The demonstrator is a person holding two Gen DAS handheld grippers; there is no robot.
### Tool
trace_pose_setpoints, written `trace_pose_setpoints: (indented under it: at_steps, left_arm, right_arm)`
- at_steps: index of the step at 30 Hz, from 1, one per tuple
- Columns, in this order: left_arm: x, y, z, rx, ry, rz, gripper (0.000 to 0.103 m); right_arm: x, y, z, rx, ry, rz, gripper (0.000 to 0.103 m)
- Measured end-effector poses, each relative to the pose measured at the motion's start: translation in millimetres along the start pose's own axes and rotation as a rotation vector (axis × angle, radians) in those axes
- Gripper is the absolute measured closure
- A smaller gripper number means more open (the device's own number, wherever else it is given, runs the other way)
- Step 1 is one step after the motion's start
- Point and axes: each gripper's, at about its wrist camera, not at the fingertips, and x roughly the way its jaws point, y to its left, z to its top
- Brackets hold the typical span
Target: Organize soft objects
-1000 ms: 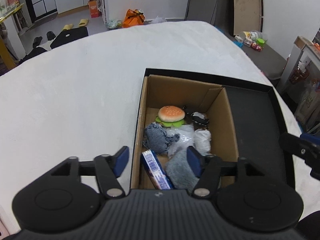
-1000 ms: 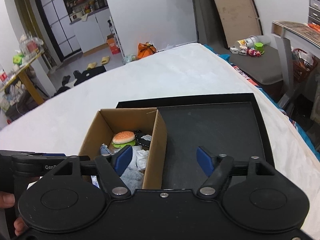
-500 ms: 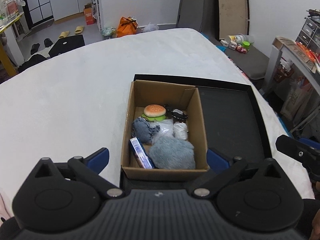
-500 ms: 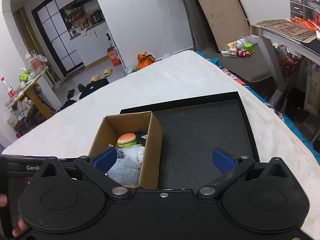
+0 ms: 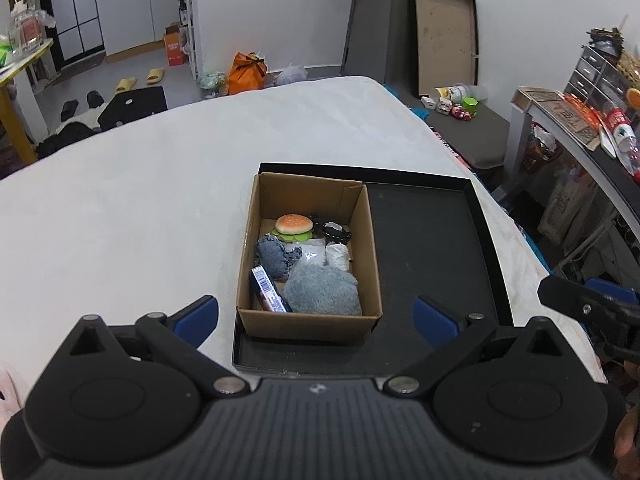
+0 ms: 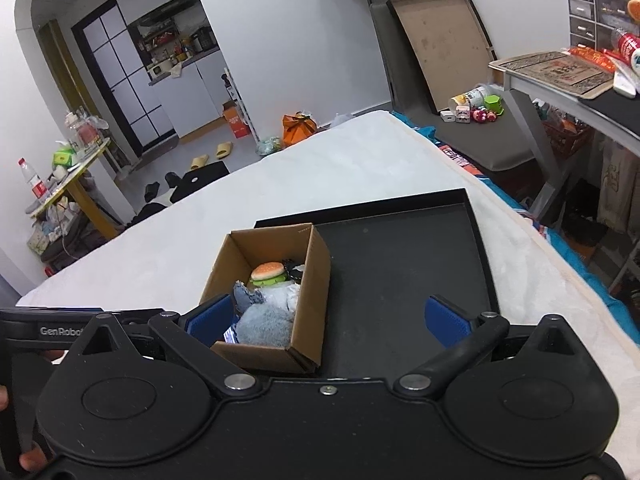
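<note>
From the left: our left gripper (image 5: 316, 316) is spread wide with nothing in it, hovering above the white padded surface (image 5: 140, 208). Just ahead sits a cardboard box (image 5: 308, 322), standing in the left part of a shallow black tray (image 5: 432, 240). The soft things are all inside the box: a toy burger (image 5: 294, 226) at the far end, a dark grey plush (image 5: 274, 258) mid-box, a large fluffy grey plush (image 5: 322, 292) nearest us, with a blue packet (image 5: 268, 290) leaning on the left wall. To the right, our right gripper (image 6: 328, 320) is also spread wide and empty, over the bare part of the tray.

We judge the sorting is at or near its end; for any next pick we should descend vertically, keeping fingers off the cardboard walls.

Beyond lie a cluttered room, an orange bag (image 5: 246, 72) on the floor, and a leaning board (image 5: 444, 40).
</note>
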Motion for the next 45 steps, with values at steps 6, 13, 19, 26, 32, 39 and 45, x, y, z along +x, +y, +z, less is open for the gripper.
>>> trace_pose_setpoints:
  at_steps: [6,13,19,26,32,39,45]
  left_arm:
    - [-26.0,0.9,-8.1,0.003,-0.035,-0.013,0.0]
    - [-52.8,-1.7,-20.7,0.03,-0.08,0.005,0.0]
    - [-69.4,2.1,-30.4,0.053,-0.096,0.011,0.0]
    - [-87.4,9.2,-41.8,0.066,-0.115,0.022,0.0]
    - [-99.3,12.2,-51.0,0.072,-0.122,0.034,0.0]
    - [-106.6,10.1,-63.4,0.068,-0.132,0.015,0.0]
    - [-106.1,13.8,-76.5,0.049,-0.122,0.003,0.0]
  right_arm:
    - [-17.0,0.2,-1.9,0.0,-0.01,-0.009,0.0]
    - [-41.5,5.9,-8.7,-0.018,-0.031,-0.015,0.0]
    - [-56.4,10.2,-14.3,-0.045,-0.022,-0.049,0.0]
    - [-68.7,10.5,-21.7,-0.021,-0.011,-0.069,0.0]
    - [-77.2,19.3,-29.8,-0.016,0.0,-0.072,0.0]
    - [-84.5,27.9,-38.5,-0.021,0.008,-0.102,0.0]
    - [-90.7,29.2,-48.0,-0.019,0.009,-0.102,0.0]
